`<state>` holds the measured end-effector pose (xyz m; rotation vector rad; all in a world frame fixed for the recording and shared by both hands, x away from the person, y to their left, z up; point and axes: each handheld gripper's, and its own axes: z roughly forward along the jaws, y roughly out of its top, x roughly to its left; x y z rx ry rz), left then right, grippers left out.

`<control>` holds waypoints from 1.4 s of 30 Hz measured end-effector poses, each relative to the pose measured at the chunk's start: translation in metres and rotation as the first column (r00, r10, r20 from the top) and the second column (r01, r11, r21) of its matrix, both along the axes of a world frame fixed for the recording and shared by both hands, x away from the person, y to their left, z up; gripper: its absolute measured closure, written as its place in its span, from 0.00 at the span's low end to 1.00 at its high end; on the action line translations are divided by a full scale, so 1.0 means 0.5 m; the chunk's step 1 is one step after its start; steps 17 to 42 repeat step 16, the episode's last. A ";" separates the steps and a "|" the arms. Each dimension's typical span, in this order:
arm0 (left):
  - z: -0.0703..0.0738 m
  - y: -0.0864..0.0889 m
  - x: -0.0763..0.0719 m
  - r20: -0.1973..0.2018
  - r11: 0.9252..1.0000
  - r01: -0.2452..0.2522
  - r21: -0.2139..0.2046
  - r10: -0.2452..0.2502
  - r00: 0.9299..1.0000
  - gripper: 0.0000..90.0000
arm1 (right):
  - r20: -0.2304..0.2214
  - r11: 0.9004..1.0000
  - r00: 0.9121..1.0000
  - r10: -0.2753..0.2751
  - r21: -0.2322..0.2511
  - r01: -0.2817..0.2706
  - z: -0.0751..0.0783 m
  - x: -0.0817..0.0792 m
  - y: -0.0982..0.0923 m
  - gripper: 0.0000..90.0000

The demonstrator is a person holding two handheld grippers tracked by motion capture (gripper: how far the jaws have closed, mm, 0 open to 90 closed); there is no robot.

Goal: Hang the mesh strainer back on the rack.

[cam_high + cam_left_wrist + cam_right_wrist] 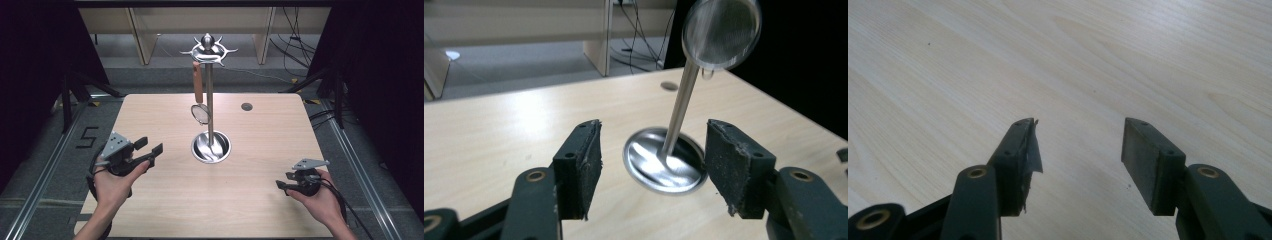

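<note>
We record a light wooden tabletop, rectangular with rounded corners, carrying every item below. Near its far edge, right of centre, sits a small dark round grommet.

At the tabletop's centre stands a polished steel utensil stand: an upright pole rising from a round dished base, topped by a crown of curved hooks. From a hook on the stand's left side hangs a small mesh strainer by its brown handle, bowl downward, just beside the pole and clear of the base.

The left gripper is held in the person's left hand near the tabletop's left edge, raised above the surface and pointed toward the stand. Its jaws stand wide apart with nothing between them; in the left gripper view they frame the dished base.

The right gripper is held in the right hand near the front right corner, low over the bare wood. Its jaws are likewise apart and unloaded.
</note>
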<state>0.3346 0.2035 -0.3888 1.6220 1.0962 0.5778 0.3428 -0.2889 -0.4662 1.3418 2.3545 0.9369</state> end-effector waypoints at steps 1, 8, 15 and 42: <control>-0.013 0.002 -0.002 -0.009 1.000 -0.003 0.001 0.003 1.000 0.44 | 0.006 1.000 1.000 0.007 -0.002 -0.007 0.000 0.001 -0.001 0.53; -0.124 0.028 -0.002 -0.086 0.998 -0.019 0.055 0.023 0.996 0.45 | -0.024 0.999 0.999 0.034 -0.003 -0.034 0.004 0.001 -0.005 0.53; -0.136 0.025 0.005 -0.113 0.999 -0.015 0.028 0.018 0.993 0.45 | 0.019 0.998 0.998 0.060 -0.020 -0.059 -0.002 0.004 -0.004 0.53; -0.136 0.024 0.004 -0.114 0.999 -0.018 0.037 0.022 0.993 0.45 | 0.022 0.998 0.998 0.061 -0.021 -0.060 -0.003 0.005 -0.004 0.53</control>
